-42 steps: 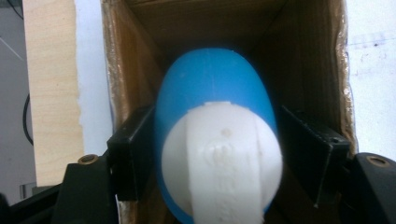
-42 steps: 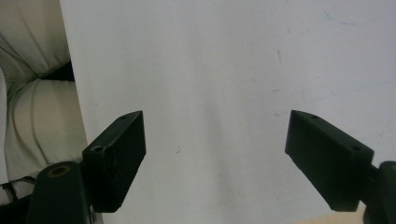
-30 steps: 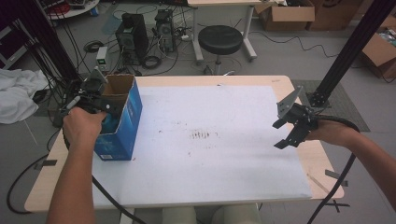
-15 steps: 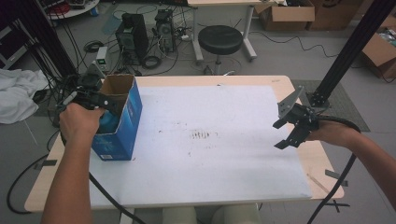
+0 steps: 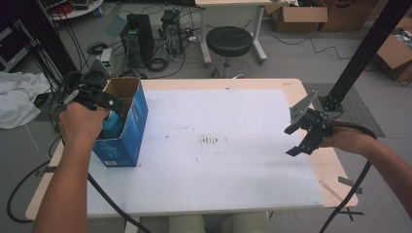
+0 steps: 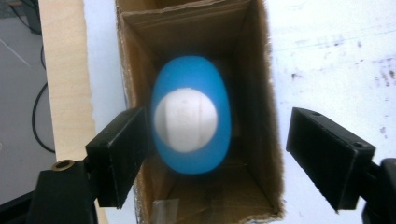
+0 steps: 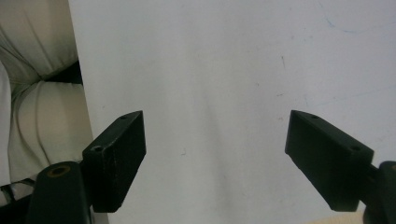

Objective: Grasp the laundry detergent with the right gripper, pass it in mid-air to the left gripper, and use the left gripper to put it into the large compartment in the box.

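Observation:
A tall blue cardboard box stands open-topped on the left side of the white table cover. Inside it is a blue bottle with a white cap, blurred and seen cap-on in the left gripper view, and a patch of it shows in the box. My left gripper hangs over the box mouth. Its jaws have just been opening and now stand wide on either side of the bottle, pressing on nothing. My right gripper hovers open over the table's right side with nothing between its jaws.
The table's wooden edge runs along the right. Behind the table stand a black stool and computer cases among cables. A white cloth lies at the far left. The person's light trousers lie below the near table edge.
My left gripper has lifted a little above the box and its jaws have spread apart, leaving the blue bottle in the box. The right gripper has kept still.

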Action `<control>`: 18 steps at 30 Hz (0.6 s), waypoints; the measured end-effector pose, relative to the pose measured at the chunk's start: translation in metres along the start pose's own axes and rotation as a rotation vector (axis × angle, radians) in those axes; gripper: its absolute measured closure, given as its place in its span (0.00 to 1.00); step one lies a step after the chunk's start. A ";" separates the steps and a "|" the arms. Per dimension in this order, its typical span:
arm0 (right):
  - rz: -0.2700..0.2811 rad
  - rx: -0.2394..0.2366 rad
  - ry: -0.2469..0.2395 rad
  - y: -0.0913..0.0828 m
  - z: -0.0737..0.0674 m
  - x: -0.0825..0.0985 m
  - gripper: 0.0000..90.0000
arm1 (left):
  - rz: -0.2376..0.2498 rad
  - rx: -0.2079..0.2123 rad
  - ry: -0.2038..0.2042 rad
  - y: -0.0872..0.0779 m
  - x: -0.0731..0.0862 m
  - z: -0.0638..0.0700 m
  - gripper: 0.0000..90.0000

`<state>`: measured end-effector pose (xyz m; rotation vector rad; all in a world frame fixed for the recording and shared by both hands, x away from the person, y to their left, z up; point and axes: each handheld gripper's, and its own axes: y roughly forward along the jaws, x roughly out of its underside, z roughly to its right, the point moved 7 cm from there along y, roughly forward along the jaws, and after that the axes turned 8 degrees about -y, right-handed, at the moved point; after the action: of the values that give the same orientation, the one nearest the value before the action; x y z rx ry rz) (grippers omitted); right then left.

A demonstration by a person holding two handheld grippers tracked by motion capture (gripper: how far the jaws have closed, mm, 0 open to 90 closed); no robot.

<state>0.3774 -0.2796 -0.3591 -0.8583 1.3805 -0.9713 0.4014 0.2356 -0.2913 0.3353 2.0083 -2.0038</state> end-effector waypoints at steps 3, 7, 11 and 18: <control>0.000 0.000 -0.004 0.000 -0.002 -0.001 0.22 | -0.001 0.006 0.008 -0.004 0.001 0.004 0.23; 0.001 0.004 -0.002 -0.001 -0.003 -0.002 0.22 | -0.017 0.016 0.026 -0.008 0.003 0.009 0.21; -0.001 0.004 -0.003 -0.002 -0.005 -0.002 0.22 | -0.012 0.019 0.052 -0.012 0.005 0.016 0.21; -0.003 0.009 -0.007 -0.003 -0.007 -0.006 0.22 | 0.000 0.036 0.101 -0.023 0.006 0.030 0.21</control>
<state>0.3702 -0.2753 -0.3540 -0.8567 1.3684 -0.9750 0.3887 0.2054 -0.2720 0.4528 2.0329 -2.0645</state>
